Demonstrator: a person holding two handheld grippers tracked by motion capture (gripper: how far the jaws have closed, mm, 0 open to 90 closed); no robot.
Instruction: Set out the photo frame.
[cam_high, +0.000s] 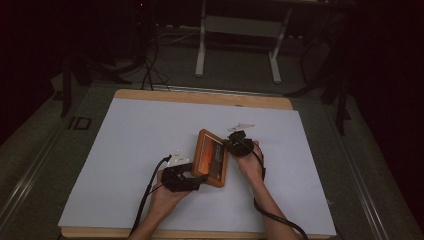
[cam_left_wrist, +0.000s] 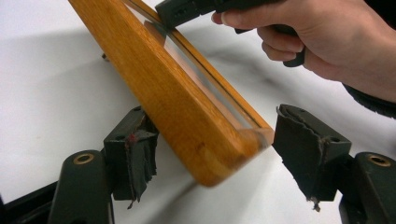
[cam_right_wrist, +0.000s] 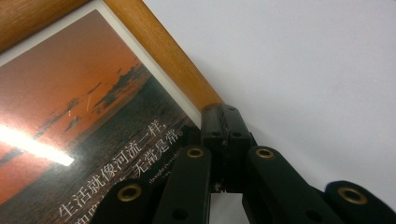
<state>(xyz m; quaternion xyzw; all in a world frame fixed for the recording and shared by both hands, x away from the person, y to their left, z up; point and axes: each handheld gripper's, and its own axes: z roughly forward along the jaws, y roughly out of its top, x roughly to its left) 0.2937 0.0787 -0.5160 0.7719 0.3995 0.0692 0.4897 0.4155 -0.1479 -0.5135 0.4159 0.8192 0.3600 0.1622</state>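
Observation:
A wooden picture frame (cam_high: 211, 157) holding a sunset print with white lettering (cam_right_wrist: 93, 116) stands tilted on the white sheet (cam_high: 130, 150). My left gripper (cam_high: 182, 177) is open at the frame's near lower corner (cam_left_wrist: 210, 154). That corner lies between its torn pads (cam_left_wrist: 133, 156); the left pad is close against the wood and the right pad stands apart. My right gripper (cam_high: 239, 144) sits at the frame's far right edge. Its jaws are pressed together with no gap showing, and its fingertips (cam_right_wrist: 227, 123) rest over the wooden rim (cam_right_wrist: 163, 51). The rim beneath them is hidden.
Small pale pieces lie on the sheet beyond the right gripper (cam_high: 241, 126) and beside the left gripper (cam_high: 176, 161). The sheet covers a wooden table (cam_high: 200, 96). Past its far edge are white desk legs (cam_high: 201, 50) and cables on the dark floor.

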